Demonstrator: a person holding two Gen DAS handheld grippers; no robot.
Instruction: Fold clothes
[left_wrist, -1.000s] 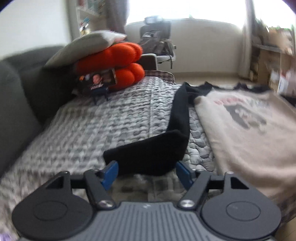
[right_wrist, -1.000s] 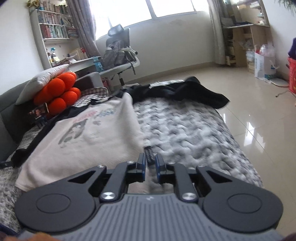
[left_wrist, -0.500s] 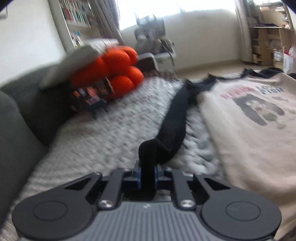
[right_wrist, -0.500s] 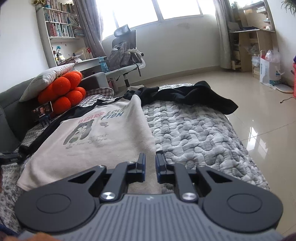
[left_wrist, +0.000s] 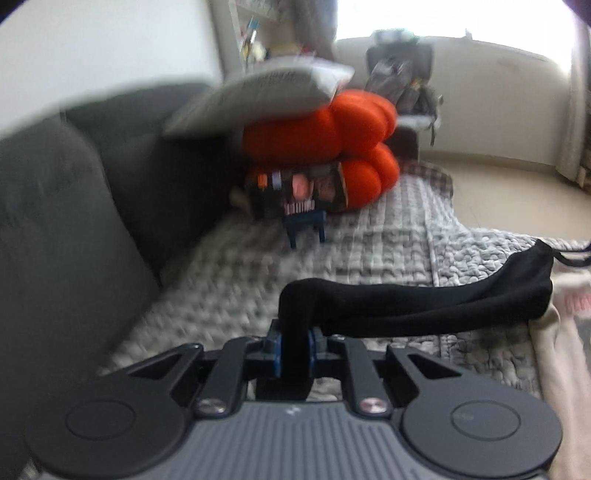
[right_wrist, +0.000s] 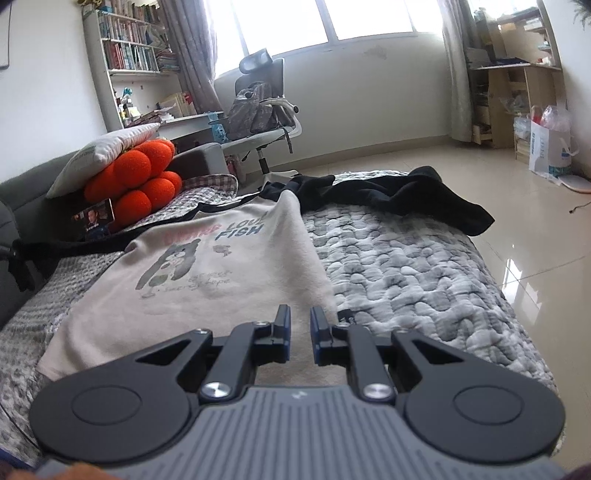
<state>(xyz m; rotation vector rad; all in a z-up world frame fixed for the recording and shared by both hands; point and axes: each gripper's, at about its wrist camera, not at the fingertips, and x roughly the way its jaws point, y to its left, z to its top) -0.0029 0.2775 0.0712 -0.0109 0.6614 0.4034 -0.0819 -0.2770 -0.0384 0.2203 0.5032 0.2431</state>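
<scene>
A beige sweatshirt (right_wrist: 221, 273) with a bear print and black sleeves lies face up on the grey quilt (right_wrist: 406, 266). My left gripper (left_wrist: 294, 332) is shut on the cuff of the shirt's left black sleeve (left_wrist: 424, 302). That sleeve is lifted off the quilt and stretches right toward the shirt body (left_wrist: 561, 350). In the right wrist view the same sleeve (right_wrist: 74, 247) runs taut to the left edge. My right gripper (right_wrist: 300, 314) hovers over the shirt's near hem, its jaws a narrow gap apart with nothing pinched. The other black sleeve (right_wrist: 406, 195) lies crumpled at the far right.
An orange knot cushion (left_wrist: 332, 136) under a grey pillow (left_wrist: 266, 92) and a photo card on a blue stand (left_wrist: 299, 188) sit at the quilt's far end. A dark sofa back (left_wrist: 55, 221) walls the left. An office chair (right_wrist: 266, 107) stands beyond; tiled floor (right_wrist: 535, 240) lies right.
My left gripper closed on the black sleeve cuff, then lifted it and swung left, pulling the sleeve off the quilt. The right gripper has barely shifted.
</scene>
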